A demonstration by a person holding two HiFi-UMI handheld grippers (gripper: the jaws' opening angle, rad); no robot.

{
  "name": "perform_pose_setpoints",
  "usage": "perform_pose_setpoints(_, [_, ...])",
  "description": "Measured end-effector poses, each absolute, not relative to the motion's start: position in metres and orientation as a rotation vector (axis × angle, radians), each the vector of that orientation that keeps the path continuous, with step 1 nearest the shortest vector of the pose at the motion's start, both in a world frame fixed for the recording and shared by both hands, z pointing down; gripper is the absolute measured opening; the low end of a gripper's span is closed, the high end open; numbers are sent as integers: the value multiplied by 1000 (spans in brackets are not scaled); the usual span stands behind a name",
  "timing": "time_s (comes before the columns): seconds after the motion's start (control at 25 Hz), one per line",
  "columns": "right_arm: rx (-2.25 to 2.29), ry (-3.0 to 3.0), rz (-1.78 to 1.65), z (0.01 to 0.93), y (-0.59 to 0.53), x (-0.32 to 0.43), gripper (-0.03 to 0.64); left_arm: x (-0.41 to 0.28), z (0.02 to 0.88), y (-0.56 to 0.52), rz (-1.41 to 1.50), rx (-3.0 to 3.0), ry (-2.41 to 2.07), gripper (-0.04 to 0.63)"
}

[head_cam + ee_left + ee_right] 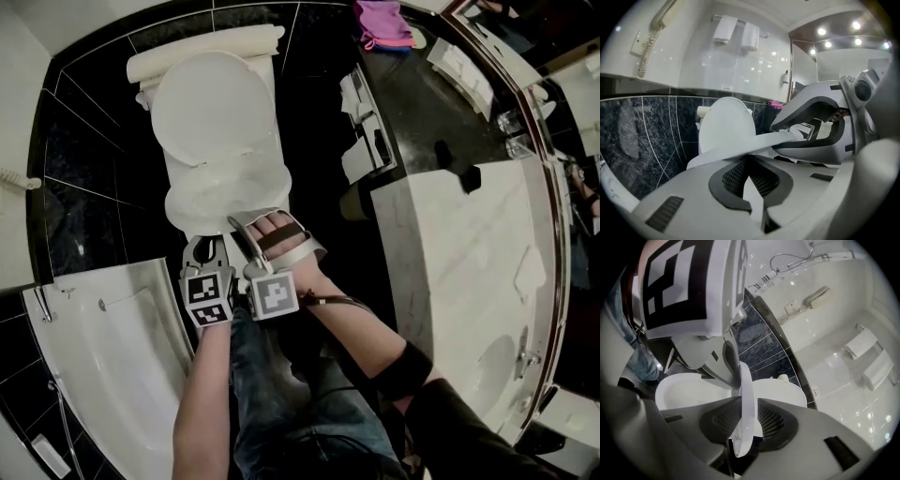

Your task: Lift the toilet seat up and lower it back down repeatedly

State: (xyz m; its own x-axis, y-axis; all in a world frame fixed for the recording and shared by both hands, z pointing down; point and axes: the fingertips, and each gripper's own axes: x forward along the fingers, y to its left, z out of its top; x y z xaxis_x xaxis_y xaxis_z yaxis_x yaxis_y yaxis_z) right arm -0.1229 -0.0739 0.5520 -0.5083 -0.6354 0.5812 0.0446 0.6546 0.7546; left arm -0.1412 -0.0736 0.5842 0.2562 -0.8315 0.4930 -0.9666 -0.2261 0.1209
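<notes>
While half-up, toilet seat in both claws.

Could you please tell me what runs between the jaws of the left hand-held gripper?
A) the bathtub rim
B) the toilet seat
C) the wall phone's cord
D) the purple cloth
B: in the left gripper view the toilet seat passes edge-on between the jaws of the left hand-held gripper, with the raised toilet lid behind it.
</notes>
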Motion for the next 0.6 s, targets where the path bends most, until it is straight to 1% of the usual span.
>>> perform_pose_setpoints(0.32, [451, -2019, -847, 579, -10, -100, 129, -132, 621, -26, 461, 2102, -1674, -14])
perform_pose_setpoints(0.6, [515, -2070, -736, 611, 24, -64, 127, -123, 666, 12, 460, 2091, -1696, -14])
